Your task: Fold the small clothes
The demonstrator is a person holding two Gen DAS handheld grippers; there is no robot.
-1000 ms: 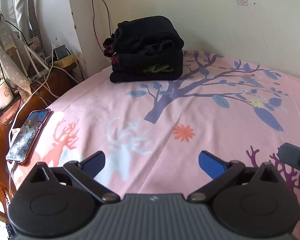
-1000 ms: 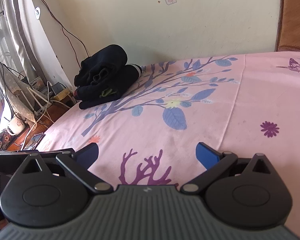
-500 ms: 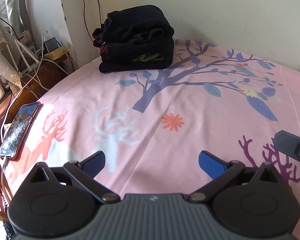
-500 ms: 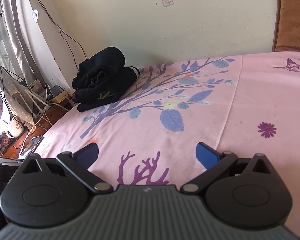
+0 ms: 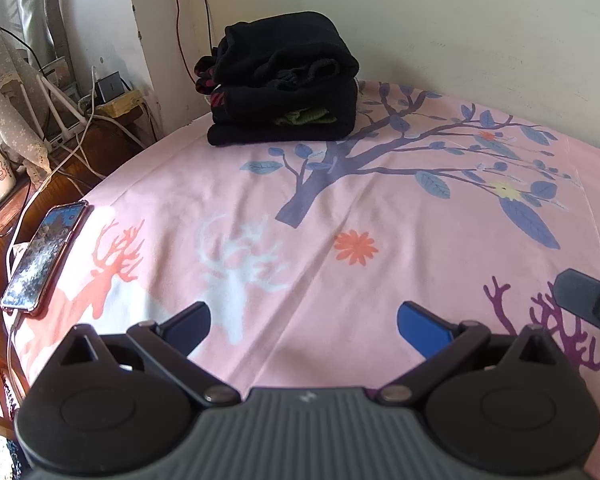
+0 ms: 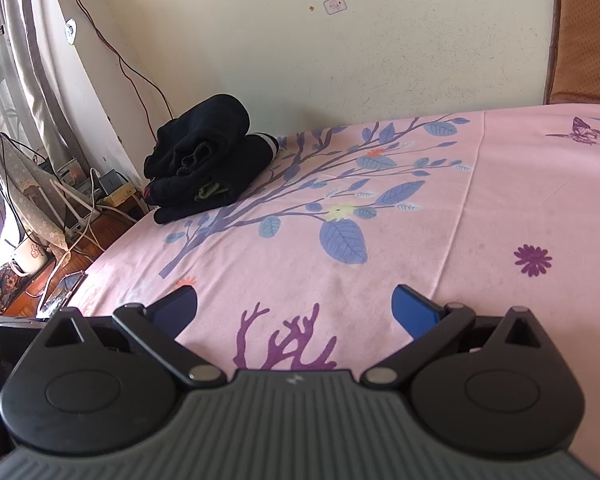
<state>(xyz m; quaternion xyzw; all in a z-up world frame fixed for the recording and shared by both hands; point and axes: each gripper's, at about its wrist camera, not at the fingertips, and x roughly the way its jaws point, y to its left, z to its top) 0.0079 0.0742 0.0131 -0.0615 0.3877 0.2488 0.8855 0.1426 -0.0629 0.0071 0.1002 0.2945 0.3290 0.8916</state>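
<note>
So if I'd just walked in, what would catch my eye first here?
Probably the stack of folded black clothes, sitting at the far left of the table near the wall. Next, the pink tablecloth under it, printed with a blue-leaved tree and deer. Then the open left gripper and open right gripper, both empty above the cloth, and a phone at the table's left edge.

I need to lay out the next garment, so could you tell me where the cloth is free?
The pink cloth is bare from the stack of dark folded clothes to both open grippers, left and right. It is crowded only at the stack and by the phone on the left edge.
</note>
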